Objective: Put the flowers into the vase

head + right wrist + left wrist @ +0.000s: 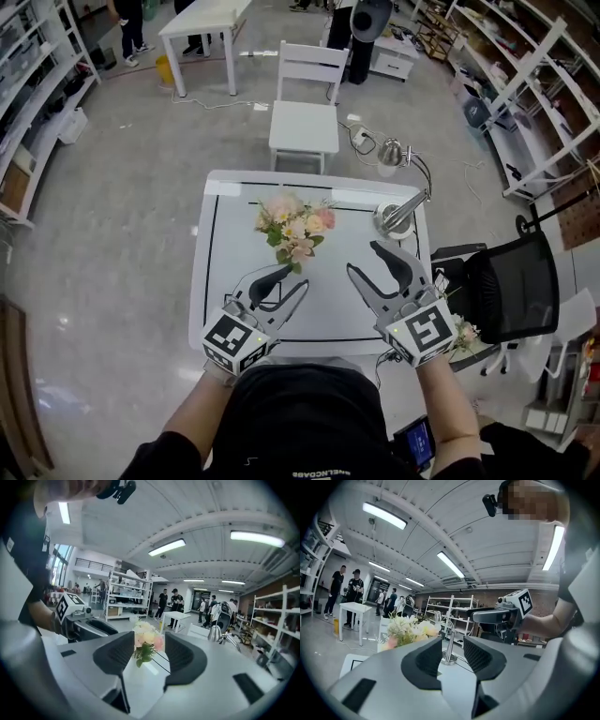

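Note:
A bunch of pale pink and cream flowers (293, 225) with green leaves stands at the far middle of the white table (225, 244); I cannot make out a vase beneath it. My left gripper (292, 279) hovers near the front left, open and empty, pointing toward the flowers (410, 629). My right gripper (364, 258) is raised at the front right, also open with nothing between its fingers. In the right gripper view the flowers (146, 641) show through the gap between the jaws, well beyond them. Each gripper view shows the other gripper off to the side.
A chrome desk lamp (398, 211) stands at the table's far right corner. Behind the table is a white chair (306, 112), and a black office chair (511, 286) sits to the right. Another small bunch of flowers (466, 333) lies at the right edge. Shelves line the room; people stand far off.

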The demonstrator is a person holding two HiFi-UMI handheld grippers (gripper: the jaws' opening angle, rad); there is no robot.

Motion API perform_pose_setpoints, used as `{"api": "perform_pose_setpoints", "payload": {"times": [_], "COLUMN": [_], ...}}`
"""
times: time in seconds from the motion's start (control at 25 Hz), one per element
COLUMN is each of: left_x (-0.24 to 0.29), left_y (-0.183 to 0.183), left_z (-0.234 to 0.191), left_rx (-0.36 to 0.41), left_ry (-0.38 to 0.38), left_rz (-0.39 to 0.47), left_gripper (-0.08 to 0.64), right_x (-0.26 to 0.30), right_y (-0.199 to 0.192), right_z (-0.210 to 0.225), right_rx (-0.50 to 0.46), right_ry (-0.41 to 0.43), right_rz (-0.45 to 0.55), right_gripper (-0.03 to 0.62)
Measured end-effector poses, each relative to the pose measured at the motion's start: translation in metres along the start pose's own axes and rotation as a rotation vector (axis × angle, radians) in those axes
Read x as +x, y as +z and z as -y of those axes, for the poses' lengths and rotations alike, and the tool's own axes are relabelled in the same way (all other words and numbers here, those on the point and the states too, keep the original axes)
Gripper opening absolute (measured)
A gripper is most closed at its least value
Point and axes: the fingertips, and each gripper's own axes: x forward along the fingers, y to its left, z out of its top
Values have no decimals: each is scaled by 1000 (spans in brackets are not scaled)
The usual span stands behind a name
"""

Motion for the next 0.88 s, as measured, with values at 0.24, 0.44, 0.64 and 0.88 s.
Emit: {"api": "perform_pose_setpoints", "payload": {"times": [0.24,0.44,0.64,0.88], "left_x": [14,29,42,49], "left_y": [25,34,36,32], "left_z": [22,40,54,67], "left_rx": [4,24,41,31], "left_ry": [-58,-104,-149,-182], "left_rz": [61,68,45,25], "left_gripper": [77,14,6,6], "right_x": [-40,-70,-93,-118], "right_y": [-1,-9,-18,-30], "right_z": [15,24,29,36], "right_rx": [96,180,219,268], "right_ry": [-79,-120,-168,-227], "right_rz": [81,99,115,123], "right_gripper": [100,71,66,66]}}
